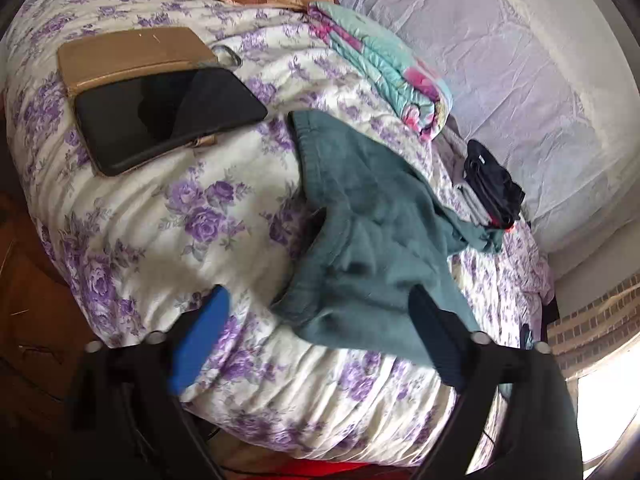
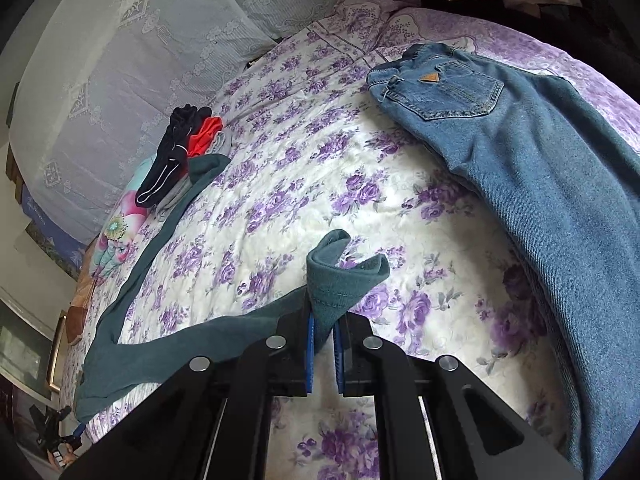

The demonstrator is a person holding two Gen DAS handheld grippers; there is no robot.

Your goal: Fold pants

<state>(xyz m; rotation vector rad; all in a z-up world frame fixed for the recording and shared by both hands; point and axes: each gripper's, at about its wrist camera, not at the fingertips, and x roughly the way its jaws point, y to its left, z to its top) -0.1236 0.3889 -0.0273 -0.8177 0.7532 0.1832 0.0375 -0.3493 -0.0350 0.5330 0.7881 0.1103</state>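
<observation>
1. Right tool (image 2: 323, 330), low centre of the right wrist view: jaws clamped on a folded hem of the teal pants (image 2: 340, 280); cloth trails from it to the lower left of the frame.
2. Left tool (image 1: 316, 312), low in the left wrist view: jaws stand wide apart and grip nothing. The bunched body of the teal pants (image 1: 368, 216) lies on the bed (image 1: 192, 184) just ahead of it, its lower edge between the fingers.
3. Step in hand, as judged: spreading the garment before the first fold. The next move likely calls for the left tool to pinch a free edge, probably the waistband (image 1: 308, 140).
4. Edges: the garment is rumpled, not flat.
5. Open room: bare quilt fills the centre of the right wrist view. Blue jeans (image 2: 520, 140) bound the right side; a tablet (image 1: 164, 116) occupies the upper left of the left wrist view.
</observation>
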